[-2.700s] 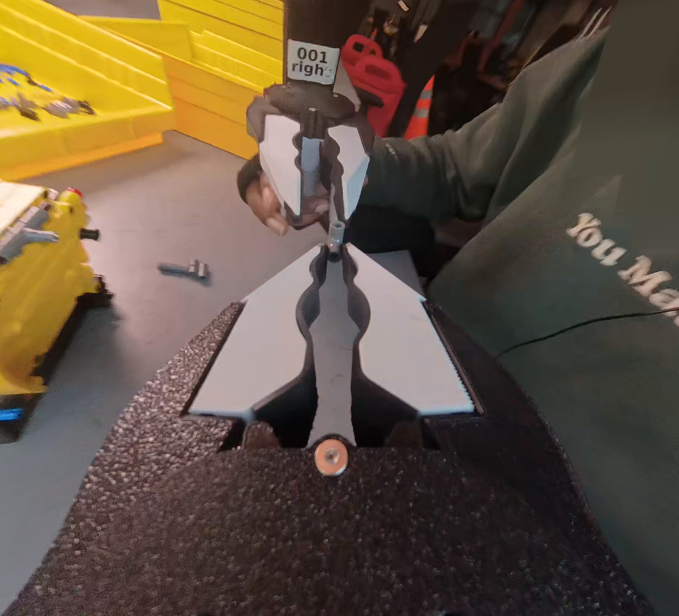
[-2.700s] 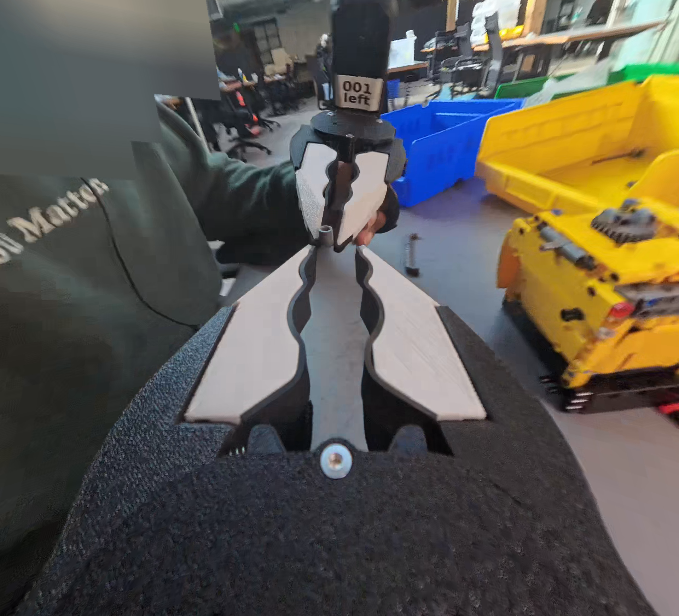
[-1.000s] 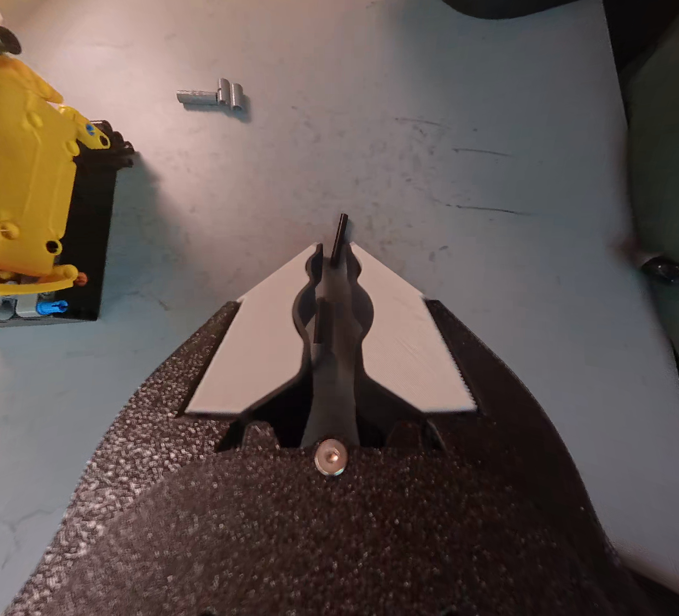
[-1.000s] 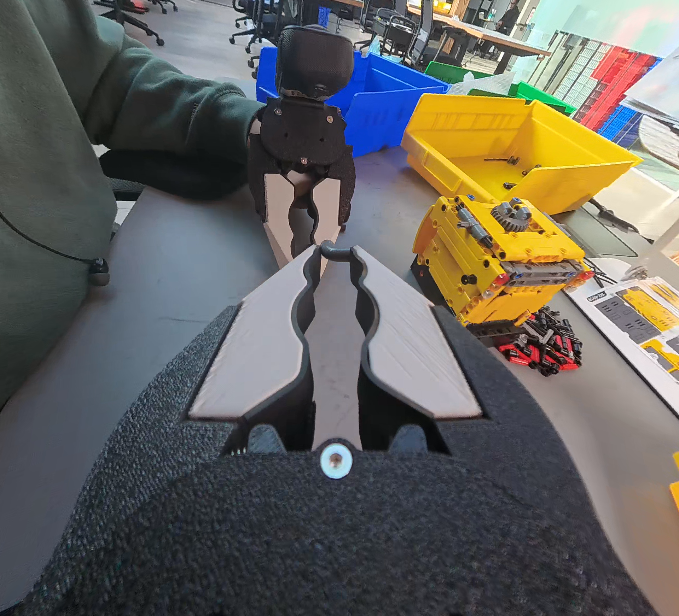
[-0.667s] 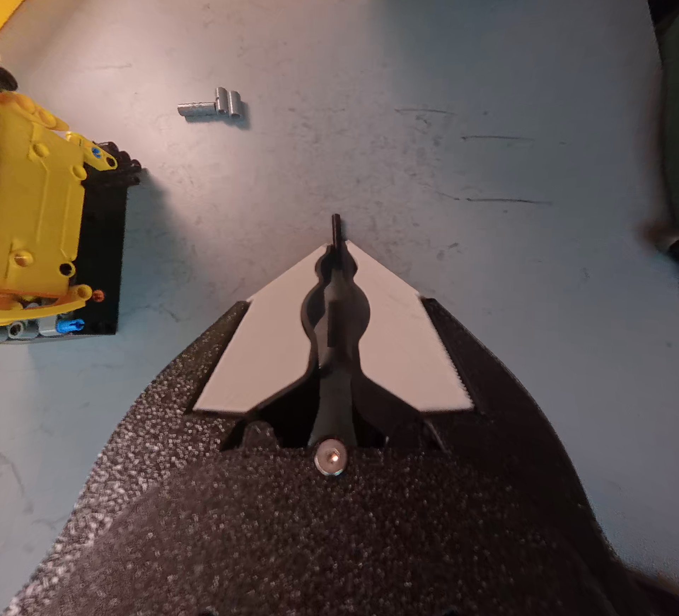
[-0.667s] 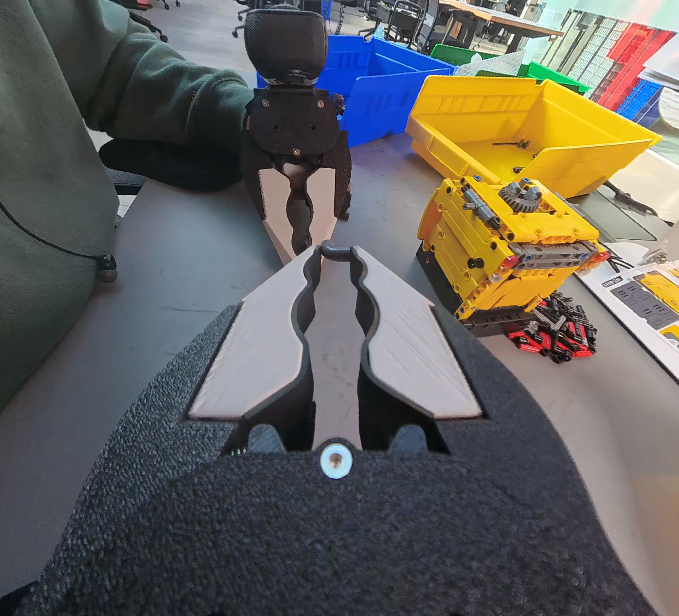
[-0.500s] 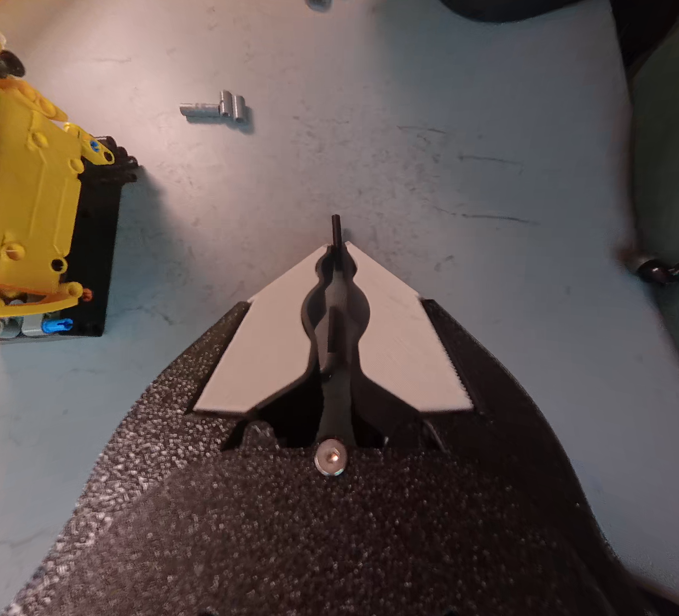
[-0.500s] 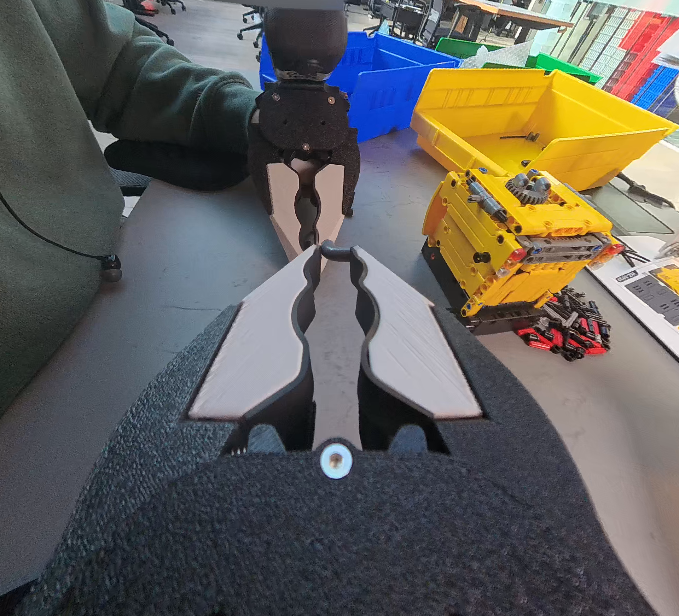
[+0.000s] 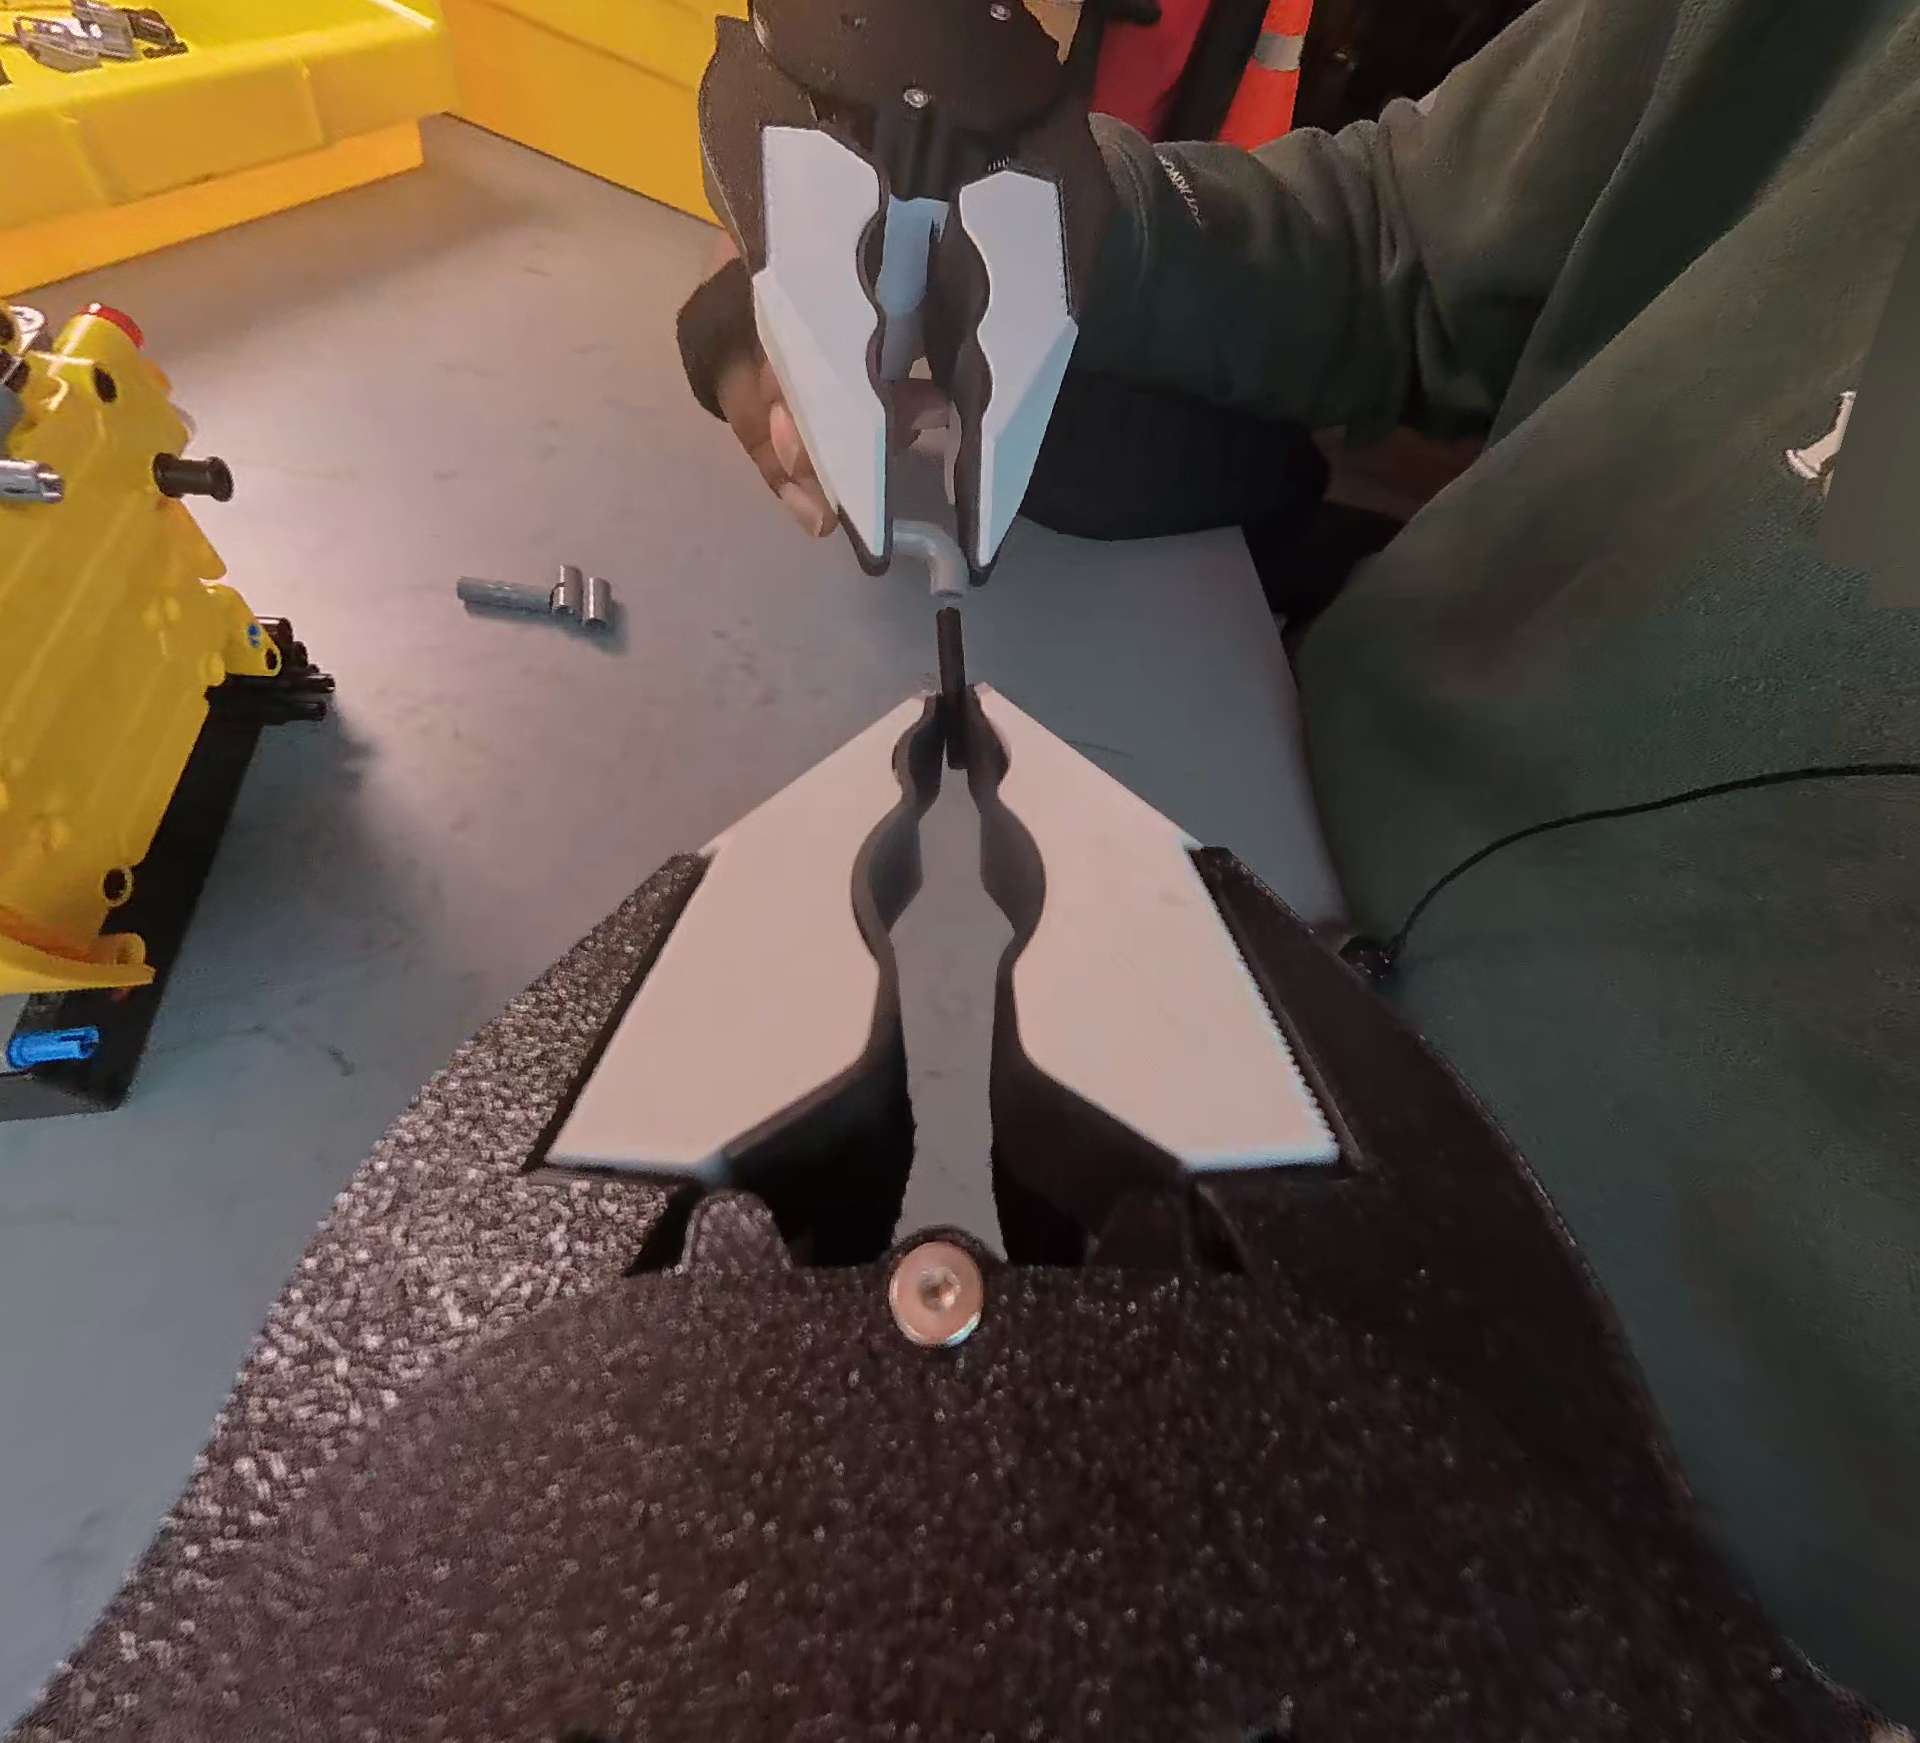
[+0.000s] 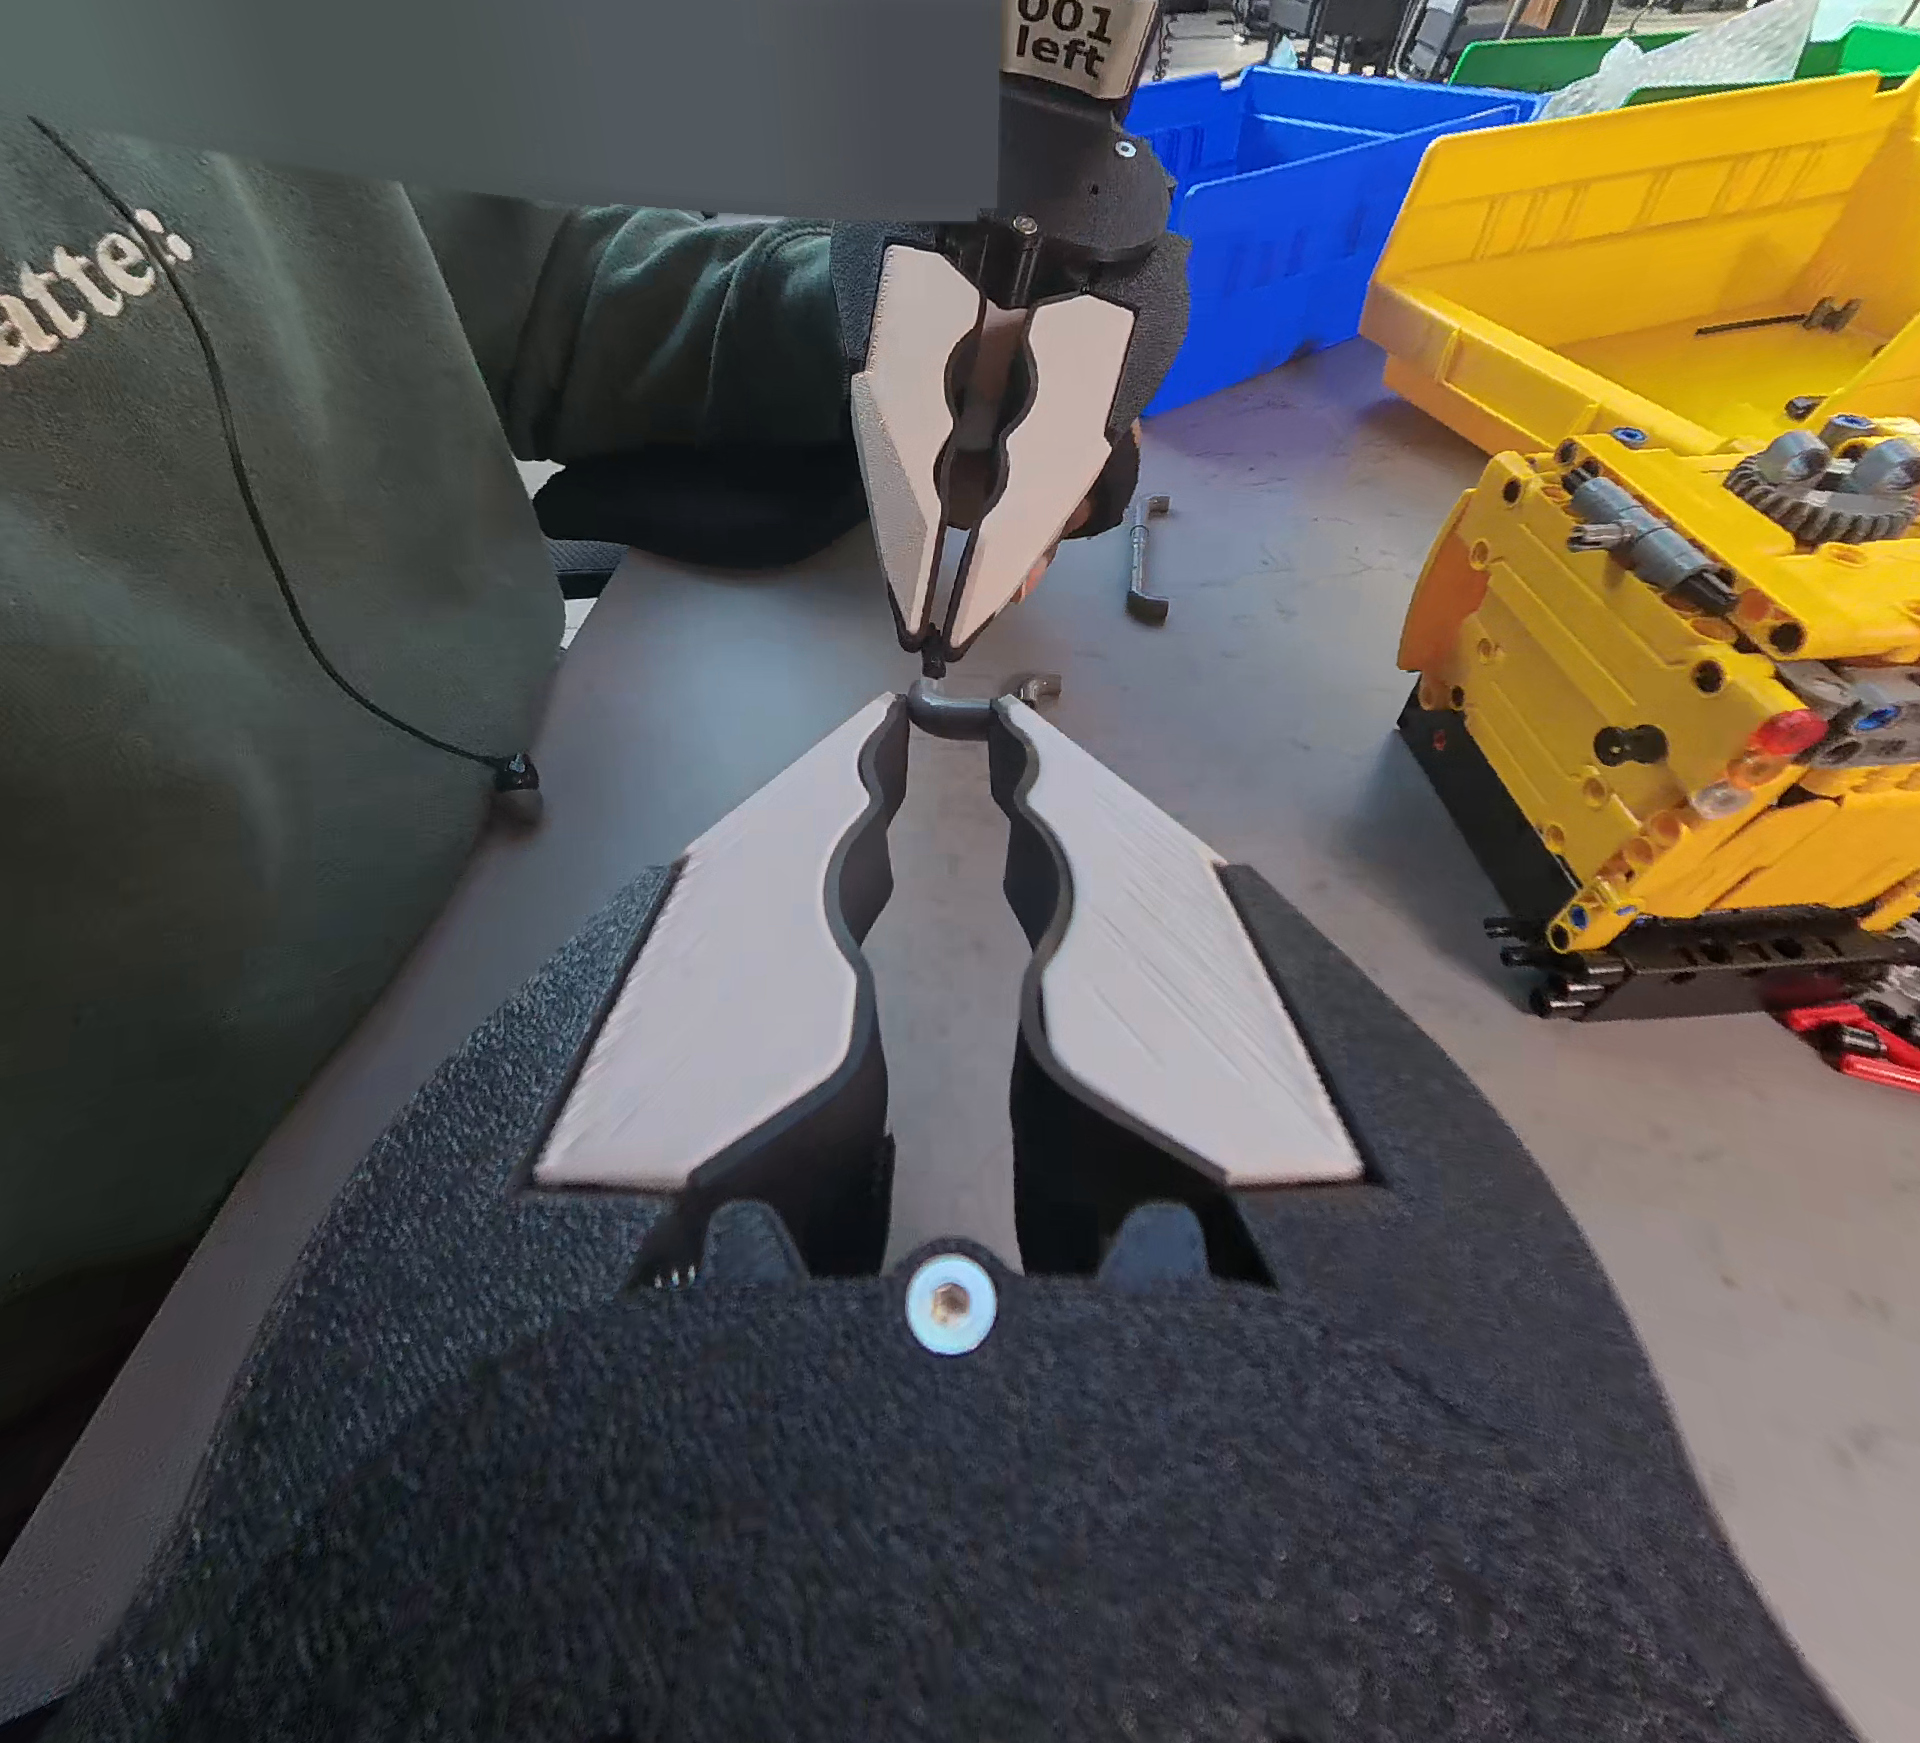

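My left gripper (image 9: 951, 706) is shut on a thin black axle (image 9: 949, 654) that sticks out past its tips. My right gripper (image 10: 948, 706) is shut on a small grey elbow connector (image 10: 943, 708). The two grippers face each other above the grey table. In the left wrist view the right gripper (image 9: 928, 566) holds the elbow connector (image 9: 933, 555) with its open end just at the axle's tip. In the right wrist view the left gripper (image 10: 935, 649) points down at the connector, and the axle's end (image 10: 932, 663) meets it.
A yellow brick-built model (image 10: 1673, 717) on a black base stands on the table (image 10: 1299, 758), also in the left wrist view (image 9: 94, 685). A grey pin piece (image 9: 540, 594) and a dark rod (image 10: 1141, 561) lie loose. Yellow bins (image 10: 1621, 280) and a blue bin (image 10: 1278, 166) stand behind. A person in a green sweatshirt (image 9: 1662, 550) is close. The tips of both grippers are at nearly the same place.
Both grippers have lifted from pointing down at the table and turned tip to tip. The right gripper has brought the elbow connector up to the axle's end.
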Available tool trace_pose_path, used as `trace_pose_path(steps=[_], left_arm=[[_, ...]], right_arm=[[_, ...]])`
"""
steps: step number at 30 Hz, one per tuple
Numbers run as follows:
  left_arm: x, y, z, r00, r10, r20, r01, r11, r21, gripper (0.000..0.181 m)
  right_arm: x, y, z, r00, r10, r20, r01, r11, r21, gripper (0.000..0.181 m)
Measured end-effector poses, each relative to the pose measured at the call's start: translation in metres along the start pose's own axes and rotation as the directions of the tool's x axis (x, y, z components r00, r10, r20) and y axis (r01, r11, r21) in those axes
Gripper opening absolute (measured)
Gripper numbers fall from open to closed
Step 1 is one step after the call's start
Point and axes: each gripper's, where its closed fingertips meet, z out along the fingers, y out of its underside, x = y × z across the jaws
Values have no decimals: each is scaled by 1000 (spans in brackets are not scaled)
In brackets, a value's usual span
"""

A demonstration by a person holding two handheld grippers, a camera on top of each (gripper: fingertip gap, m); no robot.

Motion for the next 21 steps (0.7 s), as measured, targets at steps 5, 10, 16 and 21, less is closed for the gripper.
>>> trace_pose_path(steps=[5, 10, 16, 21], left_arm=[[-1, 4, 1, 1000, -9, 10, 9, 1000, -22, 3], [-1, 7, 3, 1000, -10, 11, 10, 999, -38, 2], [-6, 2, 4, 998, -20, 54, 20, 1000, -11, 1], [4, -5, 12, 997, 58, 57, -56, 998, -37, 0]], right_arm=[[2, 2, 6, 1000, 28, 7, -28, 1000, -6, 15], [0, 7, 9, 999, 42, 16, -41, 998, -39, 15], [4, 10, 7, 997, 75, -7, -76, 995, -69, 14], [-8, 8, 32, 1000, 4, 2, -4, 996, -93, 14]])
